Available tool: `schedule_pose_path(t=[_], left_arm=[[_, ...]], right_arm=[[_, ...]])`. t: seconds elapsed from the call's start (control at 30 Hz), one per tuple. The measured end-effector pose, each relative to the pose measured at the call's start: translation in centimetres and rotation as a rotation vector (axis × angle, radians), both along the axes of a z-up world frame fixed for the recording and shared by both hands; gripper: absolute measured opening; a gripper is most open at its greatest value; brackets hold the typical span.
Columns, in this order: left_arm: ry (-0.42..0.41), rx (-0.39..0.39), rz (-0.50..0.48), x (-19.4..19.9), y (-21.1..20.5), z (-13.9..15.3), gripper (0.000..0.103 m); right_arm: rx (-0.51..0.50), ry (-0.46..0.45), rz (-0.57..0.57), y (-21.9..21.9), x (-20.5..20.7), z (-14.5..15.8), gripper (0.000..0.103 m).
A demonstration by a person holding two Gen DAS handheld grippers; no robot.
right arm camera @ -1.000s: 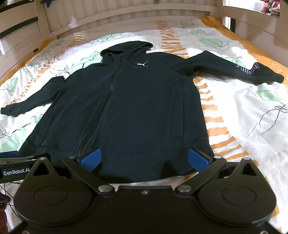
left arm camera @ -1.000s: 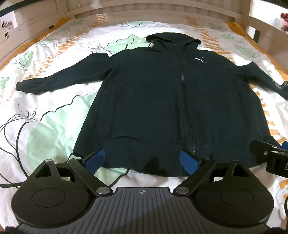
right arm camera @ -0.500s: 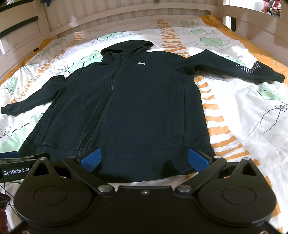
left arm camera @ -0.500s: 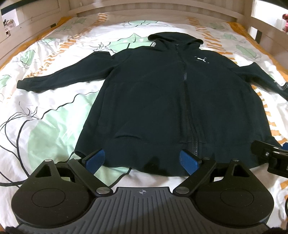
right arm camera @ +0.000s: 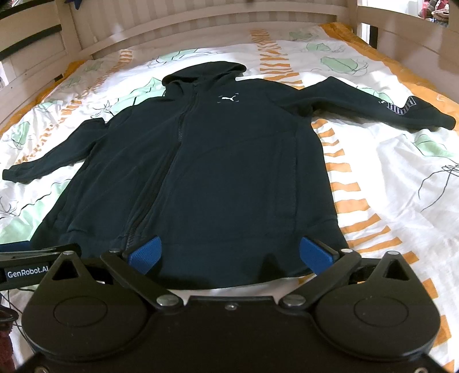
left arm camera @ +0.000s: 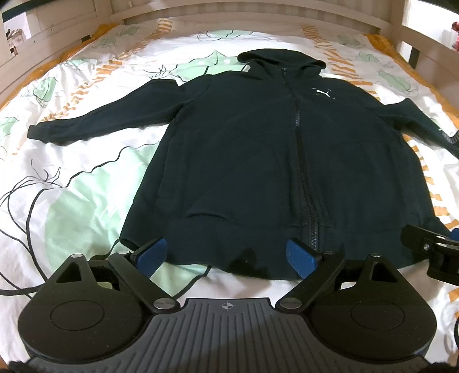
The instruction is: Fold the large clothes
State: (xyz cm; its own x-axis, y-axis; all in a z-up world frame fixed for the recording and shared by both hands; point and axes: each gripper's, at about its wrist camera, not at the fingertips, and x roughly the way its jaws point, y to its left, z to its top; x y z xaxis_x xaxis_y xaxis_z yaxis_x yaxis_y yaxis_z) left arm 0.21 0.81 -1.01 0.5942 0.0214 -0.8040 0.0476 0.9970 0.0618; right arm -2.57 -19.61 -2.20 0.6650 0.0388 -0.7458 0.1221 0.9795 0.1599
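Observation:
A dark navy zip hoodie (left arm camera: 258, 160) lies flat, front up, on the bed, hood at the far end and both sleeves spread out to the sides. It also shows in the right wrist view (right arm camera: 223, 172). My left gripper (left arm camera: 226, 255) is open and empty, just above the hoodie's bottom hem, left of the zip. My right gripper (right arm camera: 229, 254) is open and empty over the hem on the right half. The right gripper's finger shows in the left wrist view (left arm camera: 430, 249). The left gripper's body shows in the right wrist view (right arm camera: 28, 264).
The bed sheet (left arm camera: 71, 200) is white with green leaf and orange stripe prints. A wooden bed frame (right arm camera: 200, 25) rings the mattress at the far end and along both sides. A thin black cable (left arm camera: 23, 206) lies on the sheet at the left.
Both views have shifted slightly; the hoodie sits a little lower in the left wrist view. The hoodie itself has not moved and both grippers stay open.

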Motion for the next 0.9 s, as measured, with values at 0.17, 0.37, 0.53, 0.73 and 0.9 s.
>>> schedule_pose_path(t=[0.17, 0.37, 0.53, 0.73, 0.9], left_arm=[[0.001, -0.002, -0.001, 0.0, 0.0, -0.1, 0.091], [0.002, -0.003, 0.000, 0.0, 0.0, -0.1, 0.091], [0.003, -0.007, -0.001, 0.2, -0.1, -0.3, 0.091], [0.006, -0.052, -0.008, 1.3, 0.6, -0.5, 0.091], [0.002, -0.141, -0.020, 2.9, 2.1, -0.7, 0.091]], right_arm=[[0.002, 0.001, 0.000, 0.0, 0.0, 0.0, 0.102], [0.015, 0.008, 0.001, 0.0, 0.2, -0.1, 0.102], [0.032, 0.015, 0.009, -0.2, 0.6, -0.3, 0.102], [0.077, 0.030, 0.032, -0.4, 1.4, -0.9, 0.102], [0.102, 0.032, 0.072, -0.3, 2.4, -1.4, 0.102]])
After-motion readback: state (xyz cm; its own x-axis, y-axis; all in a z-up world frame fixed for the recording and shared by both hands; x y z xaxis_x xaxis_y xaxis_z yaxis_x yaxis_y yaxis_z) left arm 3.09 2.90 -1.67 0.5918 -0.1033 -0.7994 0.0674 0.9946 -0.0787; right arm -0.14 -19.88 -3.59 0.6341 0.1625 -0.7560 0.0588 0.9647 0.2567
